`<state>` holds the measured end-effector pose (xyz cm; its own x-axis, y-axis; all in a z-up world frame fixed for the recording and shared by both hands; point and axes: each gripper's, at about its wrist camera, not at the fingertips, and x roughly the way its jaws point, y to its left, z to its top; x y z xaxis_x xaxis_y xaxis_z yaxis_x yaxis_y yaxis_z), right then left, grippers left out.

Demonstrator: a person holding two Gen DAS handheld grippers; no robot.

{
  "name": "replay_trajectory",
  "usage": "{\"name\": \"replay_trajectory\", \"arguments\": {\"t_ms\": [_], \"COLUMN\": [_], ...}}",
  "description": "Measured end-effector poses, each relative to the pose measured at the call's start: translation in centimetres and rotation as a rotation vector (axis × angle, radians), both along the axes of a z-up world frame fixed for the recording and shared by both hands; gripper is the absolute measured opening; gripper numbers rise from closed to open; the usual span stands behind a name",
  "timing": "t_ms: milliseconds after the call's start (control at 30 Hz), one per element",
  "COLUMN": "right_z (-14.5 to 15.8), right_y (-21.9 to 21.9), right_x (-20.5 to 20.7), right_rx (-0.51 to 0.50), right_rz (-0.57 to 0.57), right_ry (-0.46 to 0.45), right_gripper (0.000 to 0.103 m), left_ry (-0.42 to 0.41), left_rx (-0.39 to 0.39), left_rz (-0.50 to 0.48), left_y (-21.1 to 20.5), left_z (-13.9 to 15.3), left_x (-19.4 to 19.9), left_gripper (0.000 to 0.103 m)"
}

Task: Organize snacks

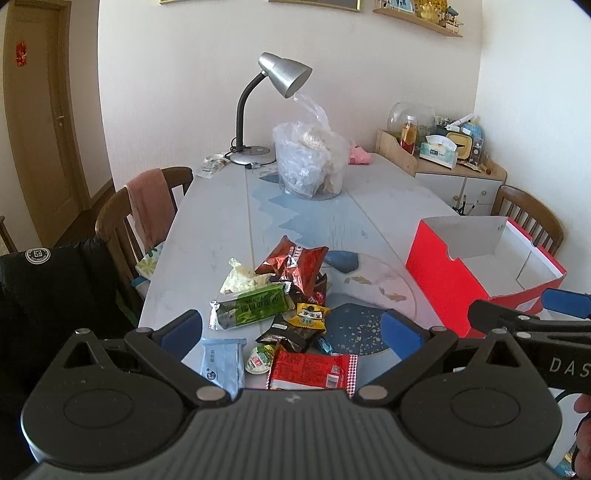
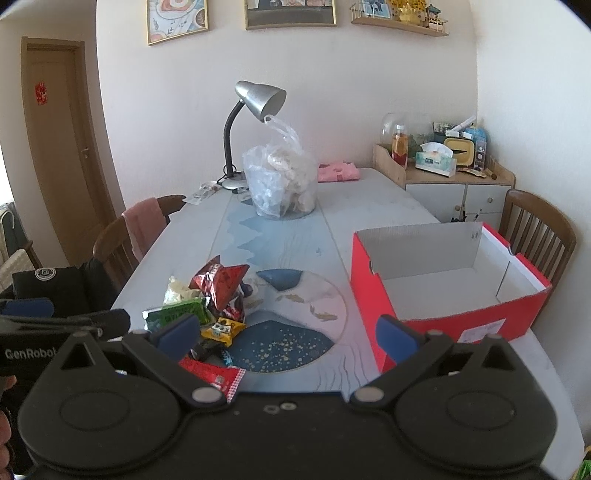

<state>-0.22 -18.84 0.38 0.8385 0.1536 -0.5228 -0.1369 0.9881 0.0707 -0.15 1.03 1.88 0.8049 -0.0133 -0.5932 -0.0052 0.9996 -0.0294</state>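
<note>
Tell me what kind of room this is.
Most likely a home dining room: a long table with wooden chairs around it, a desk lamp, and framed pictures on the wall.

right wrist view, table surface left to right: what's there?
green packet → red-brown chip bag → clear plastic bag → pink cloth → red box. Both grippers open, holding nothing.
</note>
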Motion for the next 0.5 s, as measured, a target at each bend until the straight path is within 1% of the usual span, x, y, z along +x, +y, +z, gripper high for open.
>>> {"name": "replay_trajectory", "arguments": {"t_ms": [500], "right_z": [0.06], "right_y": [0.51], "right_x": [-0.33], "right_rx": [0.004], "right_rz": [0.009], "right_ry": [0.003], "right_gripper": [0.102], "left_ry": [0.001], "left_rx": [-0.002], "left_rz": [0.004], "left_y": [0.66], "left_z": [-0.14], "left_x": [-0.26], "left_gripper": [0.103]}}
